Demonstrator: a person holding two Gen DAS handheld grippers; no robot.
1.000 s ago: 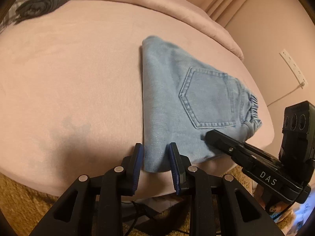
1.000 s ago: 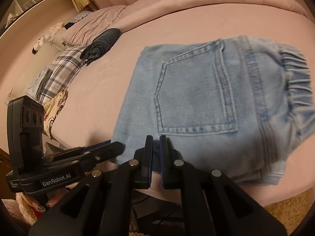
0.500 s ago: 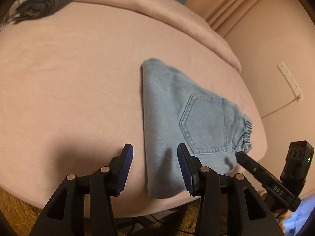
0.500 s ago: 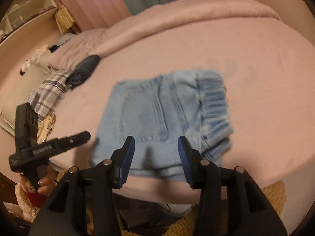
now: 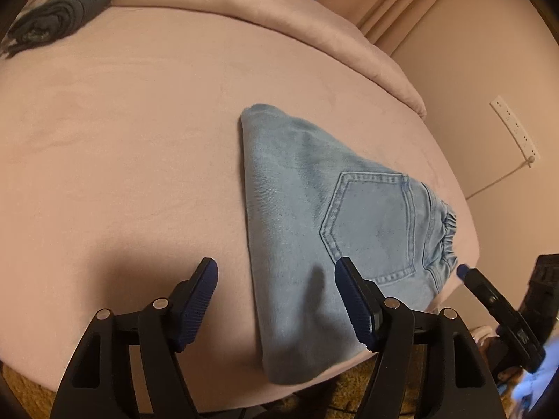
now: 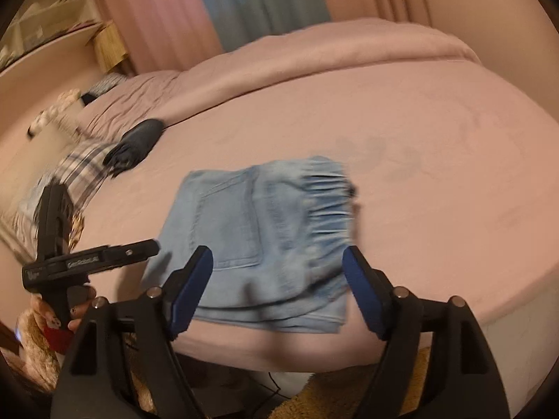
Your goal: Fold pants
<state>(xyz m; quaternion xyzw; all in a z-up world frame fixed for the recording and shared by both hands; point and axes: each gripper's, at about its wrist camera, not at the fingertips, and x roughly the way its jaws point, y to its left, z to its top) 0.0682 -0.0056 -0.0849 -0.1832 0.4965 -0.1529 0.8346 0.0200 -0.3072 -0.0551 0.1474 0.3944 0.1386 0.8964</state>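
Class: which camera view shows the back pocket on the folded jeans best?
The left wrist view: the pocket on the jeans is sharp there, with its stitching clear. The right wrist view shows the same pocket, smaller and smeared by motion blur, so only its outline reads.

A dark rolled garment (image 5: pixel 56 14) lies on the pink bed (image 5: pixel 139 139).

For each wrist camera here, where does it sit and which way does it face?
Left wrist: on the left gripper, looking down over the folded light-blue denim pants on the pink bed; its jaws are opening, clear of the cloth.
Right wrist: on the right gripper, facing the pants' elastic waistband; jaws opening, a hand visible.
Shared: pants, bed, dark rolled garment, each other's gripper.
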